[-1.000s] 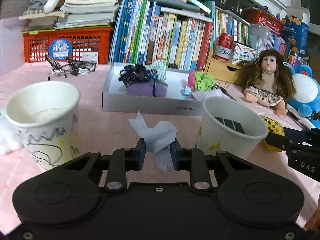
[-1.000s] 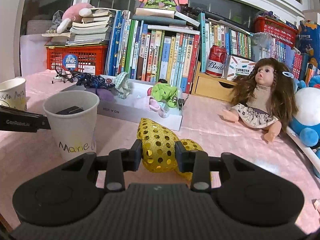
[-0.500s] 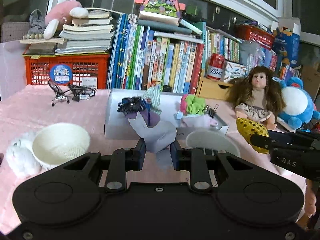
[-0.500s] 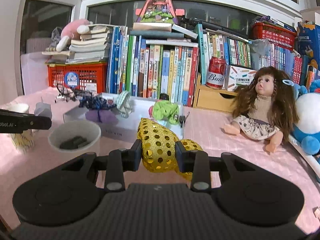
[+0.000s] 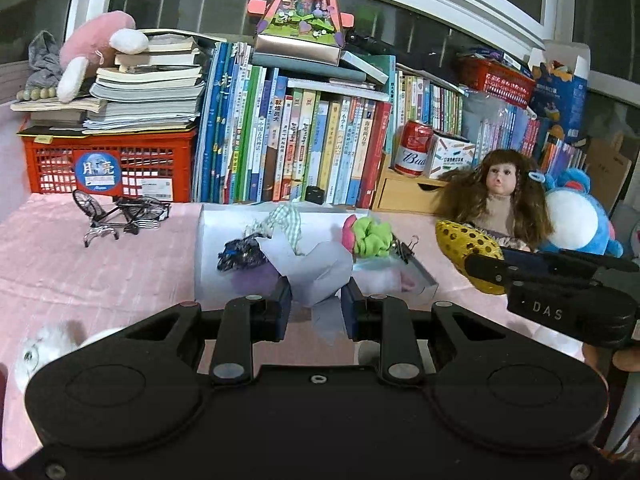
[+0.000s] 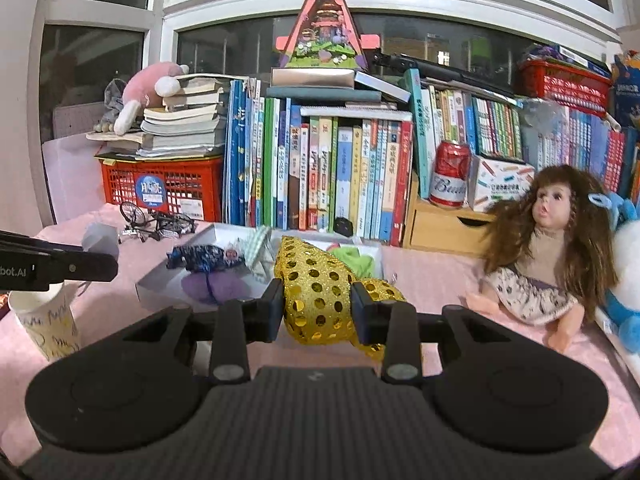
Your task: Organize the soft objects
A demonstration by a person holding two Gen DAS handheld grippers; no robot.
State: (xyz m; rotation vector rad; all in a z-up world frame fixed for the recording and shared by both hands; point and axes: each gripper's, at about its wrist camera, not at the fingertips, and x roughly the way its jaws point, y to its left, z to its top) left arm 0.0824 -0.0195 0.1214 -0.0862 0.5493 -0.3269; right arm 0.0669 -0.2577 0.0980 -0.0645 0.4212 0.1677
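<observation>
The left gripper (image 5: 316, 306) is pinching a crumpled pale lilac cloth (image 5: 320, 270) tight between its narrowly set jaws, holding it in the air in front of the white box (image 5: 208, 256) at the middle of the pink tabletop (image 5: 100, 264). The right gripper (image 6: 317, 310) is clamping a gold sequined bow (image 6: 316, 300) clear of the tabletop, before the same box. A doll (image 6: 548, 256) is sitting near the tabletop's right edge.
</observation>
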